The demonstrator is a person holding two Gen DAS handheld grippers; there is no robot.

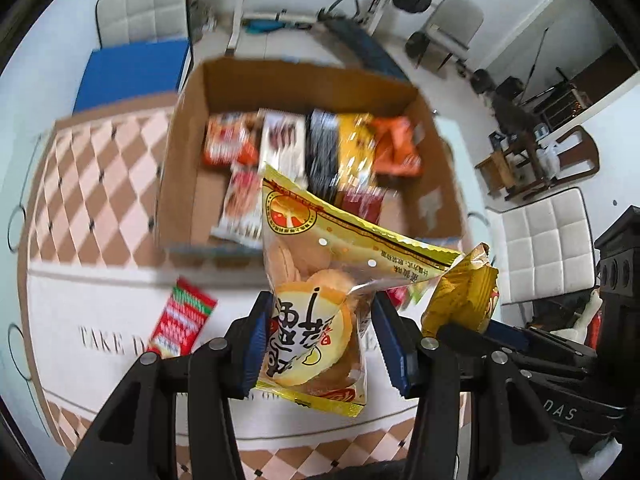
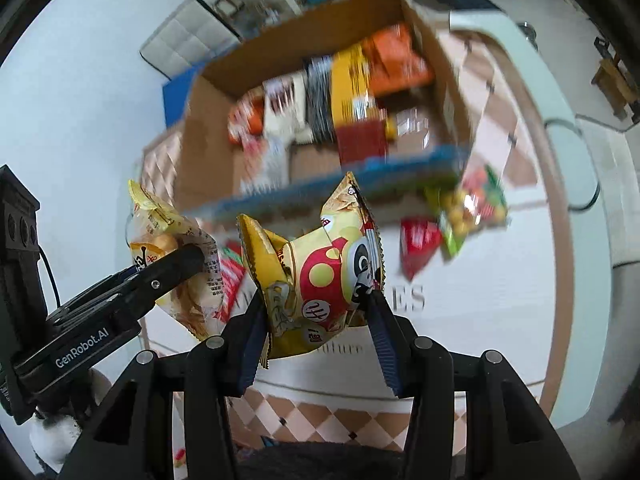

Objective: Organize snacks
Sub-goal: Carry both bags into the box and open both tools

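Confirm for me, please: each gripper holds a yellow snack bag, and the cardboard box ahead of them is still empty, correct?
Not quite: the cardboard box already has several snack packs along its far side, as the left wrist view shows. The rest holds: the left gripper grips a biscuit bag and the right gripper a mushroom-print bag.

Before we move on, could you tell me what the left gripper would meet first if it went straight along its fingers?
Probably the white mat just short of the cardboard box; the biscuit packet it grips leads, and depth is unclear.
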